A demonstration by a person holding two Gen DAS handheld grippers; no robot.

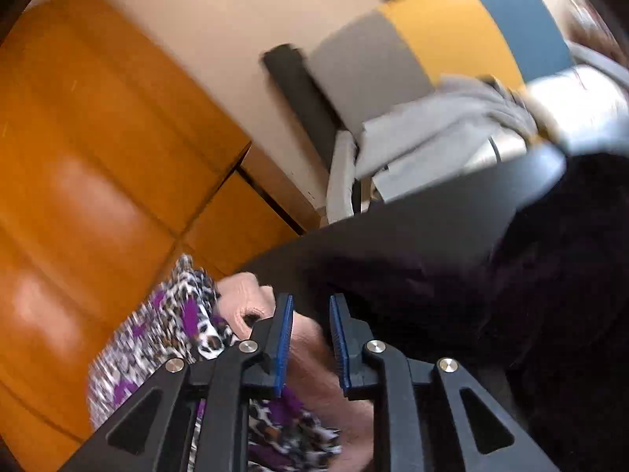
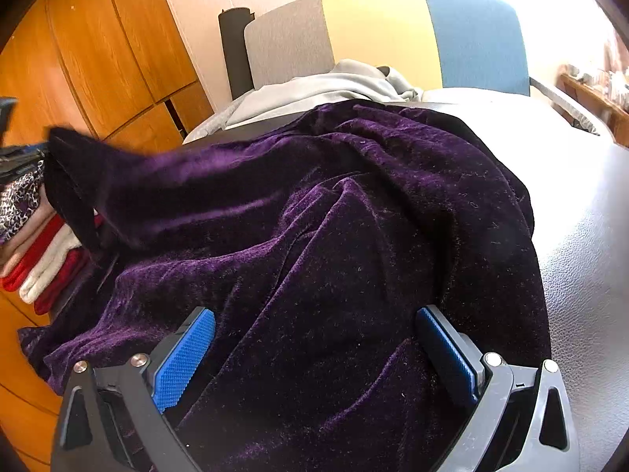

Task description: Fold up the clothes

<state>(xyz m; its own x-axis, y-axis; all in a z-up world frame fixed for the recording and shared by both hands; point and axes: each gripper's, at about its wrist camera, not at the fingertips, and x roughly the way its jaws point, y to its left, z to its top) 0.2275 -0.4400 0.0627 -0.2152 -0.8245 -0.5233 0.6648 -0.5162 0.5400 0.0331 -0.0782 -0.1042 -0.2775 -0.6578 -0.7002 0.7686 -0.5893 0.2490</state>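
A: Where does the fold stand?

B: Hardly begun, I judge. The velvet garment (image 2: 314, 216) lies crumpled in a heap on the dark table (image 2: 582, 236), deep purple, full of ridges, one edge hanging over the table's near left side. No clean fold shows in it.

A: And the right gripper (image 2: 314, 358)?

B: It hovers low over the near part of the velvet, its fingers (image 2: 184, 358) wide apart with cloth beneath the gap. Whether they touch the cloth, I cannot tell. Nothing is pinched.

A: The left gripper (image 1: 310, 338)?

B: Fingers a little apart, gripping nothing. It hangs off the table's left edge, over a leopard-print piece (image 1: 165, 338) that tops a stack of folded clothes (image 2: 43, 259). Something pinkish sits behind its fingers; the blur keeps me from naming it.

A: So the step in hand?

B: Spreading the velvet flat, by my reading. The next move calls for the right fingers to close on a hem or corner, and for the left to come across and take another edge, so the two can pull the cloth out smooth before any fold.

A: Anything else around?

B: A grey garment (image 2: 334, 86) lies beyond the table, before a chair (image 2: 393, 27) with grey, yellow and blue panels. Orange wooden cabinets (image 2: 98, 59) stand at left.
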